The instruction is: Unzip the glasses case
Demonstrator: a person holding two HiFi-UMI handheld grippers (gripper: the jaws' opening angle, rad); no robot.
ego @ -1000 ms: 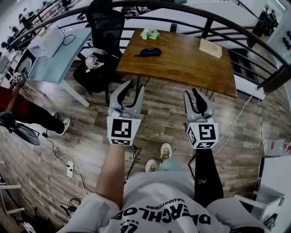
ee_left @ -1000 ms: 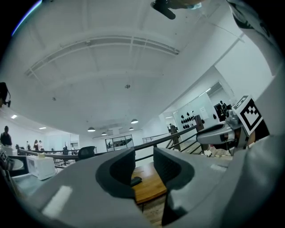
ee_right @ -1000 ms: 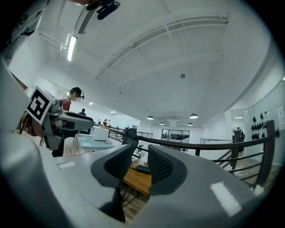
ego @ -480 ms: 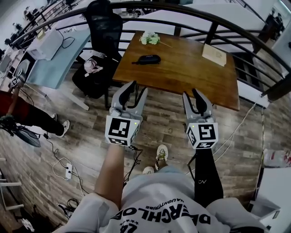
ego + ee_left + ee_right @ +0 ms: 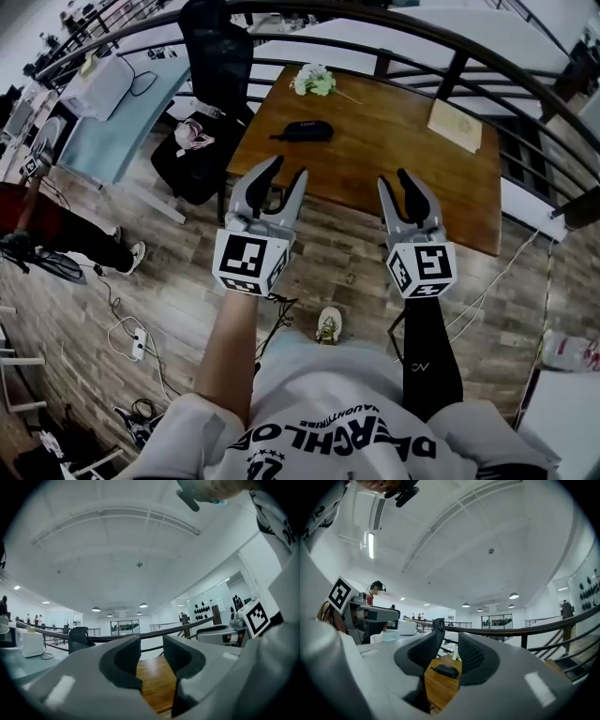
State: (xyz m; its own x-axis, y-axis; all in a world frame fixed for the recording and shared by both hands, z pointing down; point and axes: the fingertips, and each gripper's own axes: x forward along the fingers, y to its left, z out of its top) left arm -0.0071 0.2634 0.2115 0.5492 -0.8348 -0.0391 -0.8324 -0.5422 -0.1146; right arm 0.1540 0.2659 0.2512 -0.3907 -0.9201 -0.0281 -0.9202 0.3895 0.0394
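A dark, zipped glasses case (image 5: 306, 130) lies on the wooden table (image 5: 394, 141), toward its far left part. The right gripper view shows the glasses case (image 5: 446, 670) far off, between the jaws. My left gripper (image 5: 284, 174) is held in the air short of the table's near edge, open and empty. Beside it, my right gripper (image 5: 397, 180) is also open and holds nothing. Both grippers are well clear of the case. The left gripper view shows only bare table wood (image 5: 157, 681) between its jaws.
A bunch of pale flowers (image 5: 314, 80) lies at the table's far edge, and a tan booklet (image 5: 455, 125) lies at its right. A black railing (image 5: 450, 45) curves behind the table. A black office chair (image 5: 217, 56) and a light blue desk (image 5: 122, 122) stand to the left.
The view and both grippers have come closer to the table. The grippers rose slightly in the frame and stay open. The case has not moved.
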